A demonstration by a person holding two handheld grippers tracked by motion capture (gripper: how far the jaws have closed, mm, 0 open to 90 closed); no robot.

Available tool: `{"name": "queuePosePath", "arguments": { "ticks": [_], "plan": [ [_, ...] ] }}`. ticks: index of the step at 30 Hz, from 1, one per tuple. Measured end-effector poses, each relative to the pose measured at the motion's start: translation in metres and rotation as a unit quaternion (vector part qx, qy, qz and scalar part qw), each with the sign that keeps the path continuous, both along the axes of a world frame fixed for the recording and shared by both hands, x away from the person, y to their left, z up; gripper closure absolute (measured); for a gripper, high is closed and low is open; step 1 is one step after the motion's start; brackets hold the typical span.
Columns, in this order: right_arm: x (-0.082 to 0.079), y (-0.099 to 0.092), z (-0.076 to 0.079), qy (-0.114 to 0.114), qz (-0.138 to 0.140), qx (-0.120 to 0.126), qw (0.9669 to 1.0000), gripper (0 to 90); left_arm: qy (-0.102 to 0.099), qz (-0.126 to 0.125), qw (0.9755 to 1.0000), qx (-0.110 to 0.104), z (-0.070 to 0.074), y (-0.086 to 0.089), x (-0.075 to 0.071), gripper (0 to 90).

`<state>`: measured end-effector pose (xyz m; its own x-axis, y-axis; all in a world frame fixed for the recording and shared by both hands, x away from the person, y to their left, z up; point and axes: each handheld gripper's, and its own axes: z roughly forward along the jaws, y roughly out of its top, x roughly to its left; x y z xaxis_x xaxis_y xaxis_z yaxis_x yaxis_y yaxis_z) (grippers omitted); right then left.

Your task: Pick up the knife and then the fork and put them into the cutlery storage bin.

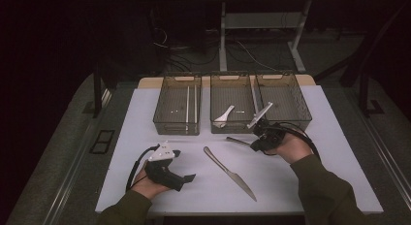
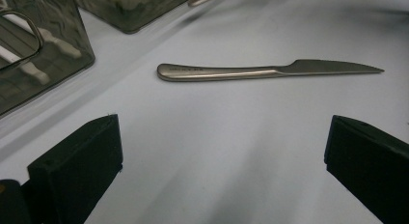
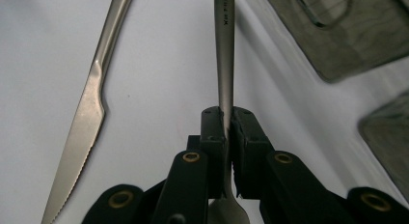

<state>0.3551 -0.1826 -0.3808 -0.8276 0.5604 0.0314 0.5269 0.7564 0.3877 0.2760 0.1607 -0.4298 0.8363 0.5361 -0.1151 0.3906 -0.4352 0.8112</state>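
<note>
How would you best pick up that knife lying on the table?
Probably by the handle, coming straight down from above with the jaws across its narrow width. The knife lies flat and alone on the white table, so it is free on both sides; the handle is thicker and blunter than the serrated blade.

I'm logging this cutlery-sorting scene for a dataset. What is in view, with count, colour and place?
Bins: three, smoky see-through, in a row at the table's far side.
Chopsticks: pale pair, in the left bin.
Spoon: one, white, in the middle bin.
Knife: one, steel, flat on the mat's middle.
Held utensil: one, steel handle, clamped in the right gripper.
Mat: one, white, covering the table.
Left gripper: black, open, near the mat's near left.
Right gripper: black, shut, before the middle bin.
</note>
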Motion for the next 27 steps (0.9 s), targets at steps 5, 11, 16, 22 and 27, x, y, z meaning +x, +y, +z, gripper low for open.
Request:
{"name": "queuePosePath", "arguments": {
  "ticks": [5,11,16,22,27],
  "plan": [
    [-0.002,-0.016,0.008,-0.006,-0.013,0.019,0.9997,83.9,0.001,-0.001,1.0,0.001,0.0,0.0,0.0,0.0],
    [-0.004,-0.032,0.016,-0.012,-0.03,0.036,0.9988,83.8,0.001,-0.001,1.0,0.002,-0.001,0.0,0.0,0.0],
    [-0.006,-0.043,0.023,-0.02,-0.039,0.051,0.9977,83.8,0.002,-0.001,1.0,0.002,-0.001,0.0,0.0,0.0],
    [-0.003,-0.057,0.034,-0.032,-0.054,0.059,0.9963,83.8,0.002,-0.001,1.0,0.003,-0.001,0.0,0.0,0.0],
    [0.002,-0.067,0.044,-0.044,-0.068,0.063,0.9947,83.8,0.002,-0.001,1.0,0.002,-0.001,0.0,0.0,0.0]
  ]
}}
